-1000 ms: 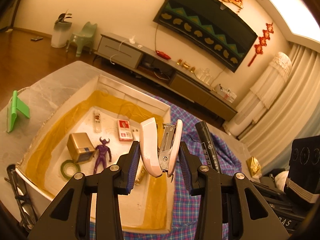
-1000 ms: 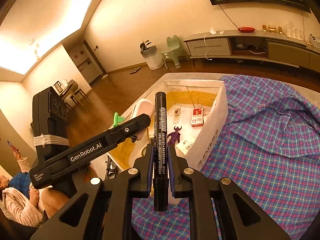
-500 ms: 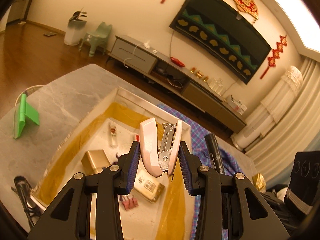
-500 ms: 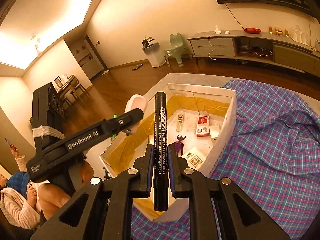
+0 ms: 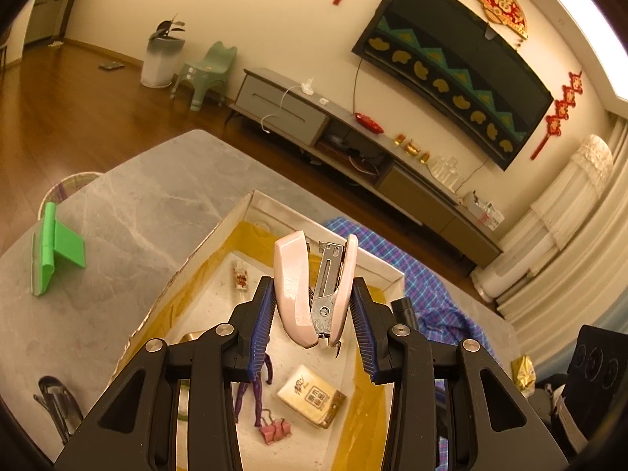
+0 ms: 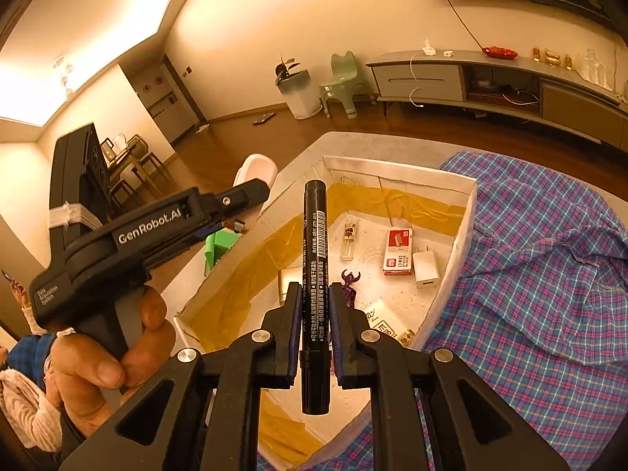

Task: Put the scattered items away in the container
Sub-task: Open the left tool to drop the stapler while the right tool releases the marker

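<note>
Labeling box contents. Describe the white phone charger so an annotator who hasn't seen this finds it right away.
Find the white box lined with yellow tape, beside the plaid cloth. On its floor, near the cloth-side wall, lies the charger, next to a red and white packet. It is the only plain white block, with two metal prongs at one end.

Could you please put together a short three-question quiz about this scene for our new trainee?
1. True or false: the left gripper is empty.
2. What does the right gripper hold? A) scissors B) a black marker C) a tape roll
3. Fill in: the white charger lies inside the ____.

Key:
1. False; it is shut on the pink stapler.
2. B; the black marker stands clamped between its fingers.
3. The box, beside the red staple box.
</note>
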Tool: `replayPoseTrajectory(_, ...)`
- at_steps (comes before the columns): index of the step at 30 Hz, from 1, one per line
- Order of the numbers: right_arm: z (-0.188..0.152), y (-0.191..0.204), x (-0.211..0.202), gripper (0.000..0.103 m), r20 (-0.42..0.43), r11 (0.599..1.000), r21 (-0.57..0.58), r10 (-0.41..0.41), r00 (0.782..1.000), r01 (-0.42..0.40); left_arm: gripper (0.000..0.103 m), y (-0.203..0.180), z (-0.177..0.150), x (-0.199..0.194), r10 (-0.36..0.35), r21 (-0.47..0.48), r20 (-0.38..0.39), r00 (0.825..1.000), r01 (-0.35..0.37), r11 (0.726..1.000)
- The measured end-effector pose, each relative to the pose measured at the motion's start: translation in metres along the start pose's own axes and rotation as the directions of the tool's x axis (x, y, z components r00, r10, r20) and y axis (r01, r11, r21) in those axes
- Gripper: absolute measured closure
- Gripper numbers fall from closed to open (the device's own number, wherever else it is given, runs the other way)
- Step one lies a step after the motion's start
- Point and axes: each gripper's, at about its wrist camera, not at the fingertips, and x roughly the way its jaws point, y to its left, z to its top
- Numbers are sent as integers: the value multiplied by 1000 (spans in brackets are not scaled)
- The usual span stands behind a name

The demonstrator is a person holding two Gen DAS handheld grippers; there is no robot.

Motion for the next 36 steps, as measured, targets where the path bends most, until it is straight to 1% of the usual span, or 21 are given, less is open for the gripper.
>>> replayPoseTrajectory(9,5,-3,23,89,-35,999,-19,-32,999,31,63,-2,8,33,64,6,-63,996,-64,998)
replayPoseTrajectory(17,3,-4,44,89,-82,997,-39,-69,994,66,63,-7,17,69,107,36,-120,987,-103,994)
replayPoseTrajectory(22,0,-4,52,89,-105,996,-31,-85,991,83,63,-8,18,87,124,51,-146,982,-117,992)
replayPoseTrajectory(28,-7,-1,60,89,-138,994,-28,-106,985,103,63,-9,17,104,152,70,-177,972,-141,987)
replayPoseTrajectory(36,-24,8,65,89,-176,989,-69,-141,974,131,63,-5,14,130,198,91,-229,953,-181,979)
